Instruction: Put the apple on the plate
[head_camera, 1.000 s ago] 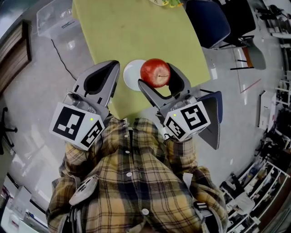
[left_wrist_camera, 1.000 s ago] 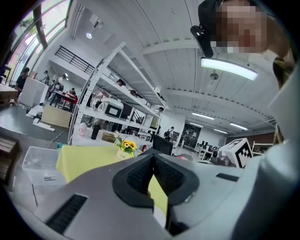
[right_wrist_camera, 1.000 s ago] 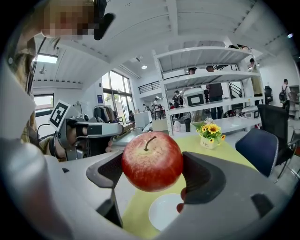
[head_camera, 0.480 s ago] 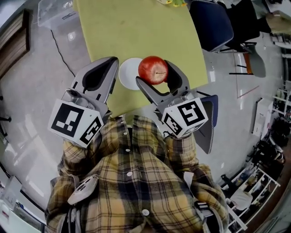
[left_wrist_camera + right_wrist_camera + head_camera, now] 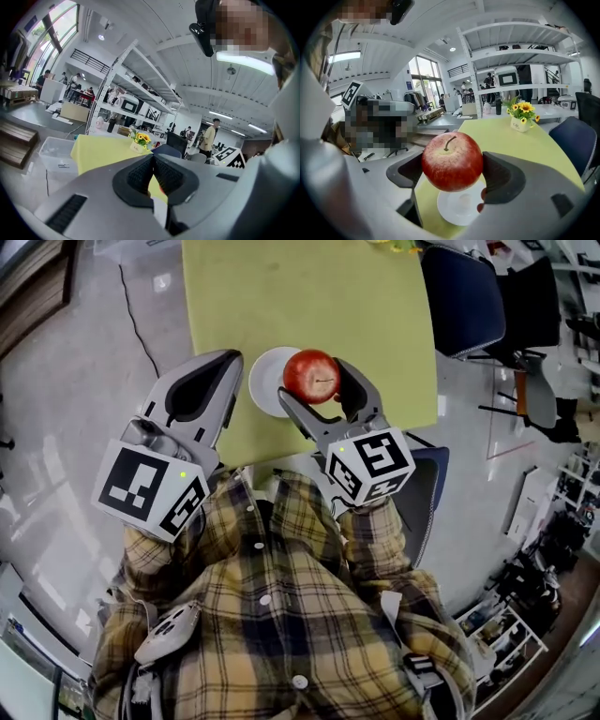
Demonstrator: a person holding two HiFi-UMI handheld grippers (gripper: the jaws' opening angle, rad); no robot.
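A red apple (image 5: 311,376) (image 5: 452,161) is clamped upright, stem up, between the jaws of my right gripper (image 5: 314,383) (image 5: 453,168). It hangs in the air over a small white plate (image 5: 266,382) (image 5: 459,206) that lies near the front edge of the yellow-green table (image 5: 309,296) (image 5: 506,140). The apple covers part of the plate in both views. My left gripper (image 5: 208,396) (image 5: 152,174) is held left of the plate, off the table's edge, shut with its dark pads together and nothing between them.
A small pot of yellow flowers (image 5: 520,117) (image 5: 138,142) stands at the table's far end. A dark blue chair (image 5: 464,296) (image 5: 574,140) is at the table's right. A clear plastic bin (image 5: 56,152) sits on the floor at the left. Shelving and people fill the background.
The right gripper, with the apple in it, has come further over the plate, which now lies more beneath it. The left gripper has kept its place beside it.
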